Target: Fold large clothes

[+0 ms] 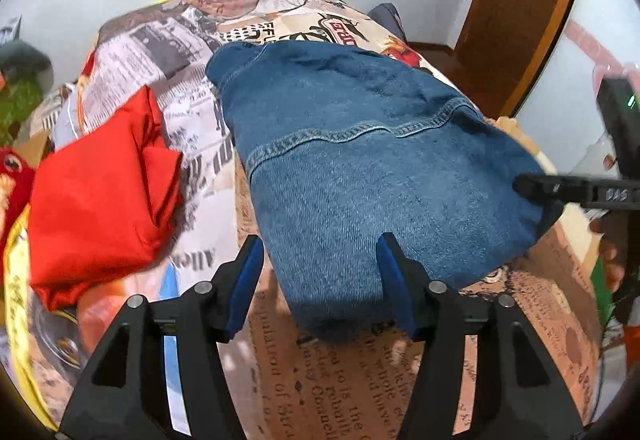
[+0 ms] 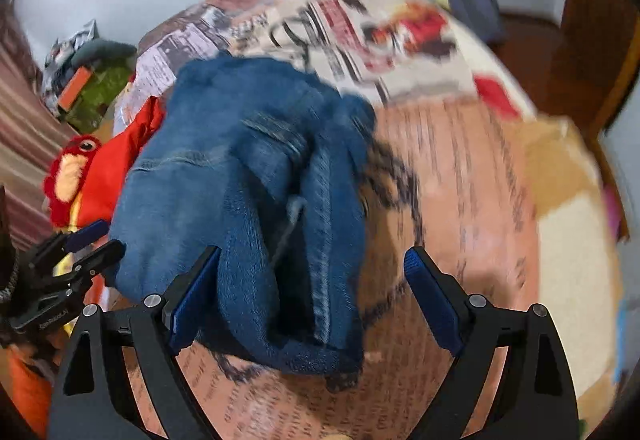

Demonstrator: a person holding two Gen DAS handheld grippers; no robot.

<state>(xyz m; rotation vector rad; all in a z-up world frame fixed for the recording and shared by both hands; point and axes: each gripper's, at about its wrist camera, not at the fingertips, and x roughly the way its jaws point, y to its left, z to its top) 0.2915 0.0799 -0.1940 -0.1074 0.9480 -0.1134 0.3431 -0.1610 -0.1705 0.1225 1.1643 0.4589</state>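
Observation:
Folded blue jeans [image 1: 360, 160] lie in a thick bundle on a bed with a newspaper-print sheet [image 1: 360, 380]. My left gripper [image 1: 320, 276] is open over the bundle's near corner. One blue pad rests above the denim, and the other stands clear of its left edge. In the right wrist view the jeans [image 2: 240, 200] show a seam and an open fold facing me. My right gripper [image 2: 312, 296] stands wide open astride that near end without squeezing it. One of its fingers [image 1: 536, 187] reaches the bundle's right edge. My left gripper [image 2: 100, 240] is at the bundle's left edge.
A folded red cloth [image 1: 100, 192] lies on the sheet left of the jeans. A red plush toy [image 2: 70, 176] sits beyond it at the bed's edge, with green clutter [image 2: 96, 92] behind. A wooden door [image 1: 520, 20] stands at the far right.

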